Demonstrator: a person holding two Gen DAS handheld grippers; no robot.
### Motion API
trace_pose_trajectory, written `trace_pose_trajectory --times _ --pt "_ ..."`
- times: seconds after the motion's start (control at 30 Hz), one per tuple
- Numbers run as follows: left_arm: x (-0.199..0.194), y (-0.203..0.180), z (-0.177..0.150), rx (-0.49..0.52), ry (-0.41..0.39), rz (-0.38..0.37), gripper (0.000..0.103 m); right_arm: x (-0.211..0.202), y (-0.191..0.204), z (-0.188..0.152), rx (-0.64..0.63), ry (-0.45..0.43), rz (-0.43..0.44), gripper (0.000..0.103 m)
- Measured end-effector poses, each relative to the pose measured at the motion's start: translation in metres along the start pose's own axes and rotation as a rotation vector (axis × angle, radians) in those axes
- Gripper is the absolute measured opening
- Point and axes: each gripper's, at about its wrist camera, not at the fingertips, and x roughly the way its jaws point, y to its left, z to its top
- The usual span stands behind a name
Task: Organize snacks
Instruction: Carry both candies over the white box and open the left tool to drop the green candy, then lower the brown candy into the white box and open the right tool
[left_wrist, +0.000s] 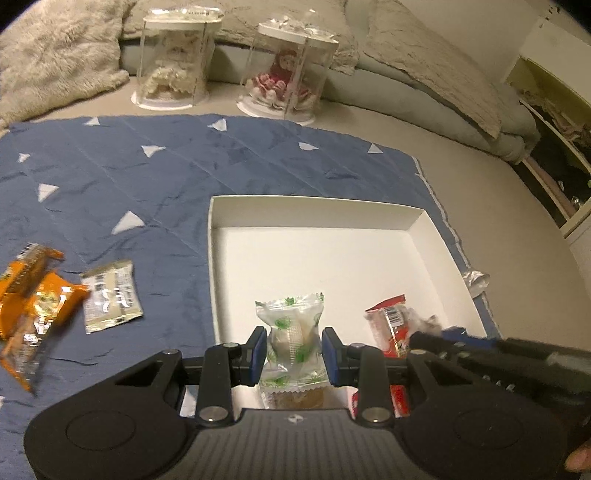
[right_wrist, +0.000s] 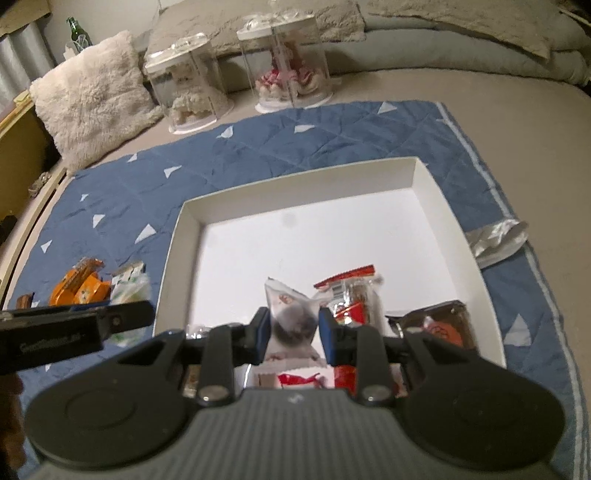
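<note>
A white shallow box lies on a blue quilted mat. My left gripper is shut on a clear snack packet with green print, held over the box's near left part. My right gripper is shut on a white and grey snack packet, held over the box near its front. A red snack packet lies in the box; it also shows in the right wrist view, beside a brown packet. Orange packets and a pale packet lie on the mat to the left.
Two clear display cases with dolls stand behind the mat. A fluffy pillow lies at the back left. A silver wrapper lies right of the box. A shelf unit stands at the far right.
</note>
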Motion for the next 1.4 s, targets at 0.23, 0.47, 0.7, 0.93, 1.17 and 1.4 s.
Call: trace_pose_trajectory --times 0.23,0.47,0.7,0.93,1.17,1.4 --pt "0.027 0.004 0.01 -0.039 0.014 -0.014 0.035 0.024 0.006 0.005 -0.033 0.054 0.002 0.033" --pt "0.048 0.009 0.018 -0.05 0.011 -0.017 0.034 0.043 0.0 0.008 -0.037 0.102 -0.021 0.033" --pt "0.056 0.004 0.019 -0.015 0.013 -0.027 0.058 0.052 -0.003 0.01 -0.03 0.126 -0.012 0.034" --pt "0.057 0.002 0.014 0.025 0.049 0.043 0.066 0.048 0.001 0.007 -0.035 0.141 -0.036 0.043" --pt "0.049 0.005 0.01 0.012 0.063 0.046 0.073 0.037 -0.004 0.004 -0.025 0.132 -0.055 0.052" --pt "0.035 0.007 0.005 0.009 0.067 0.049 0.075 0.022 -0.009 0.002 -0.009 0.101 -0.083 0.072"
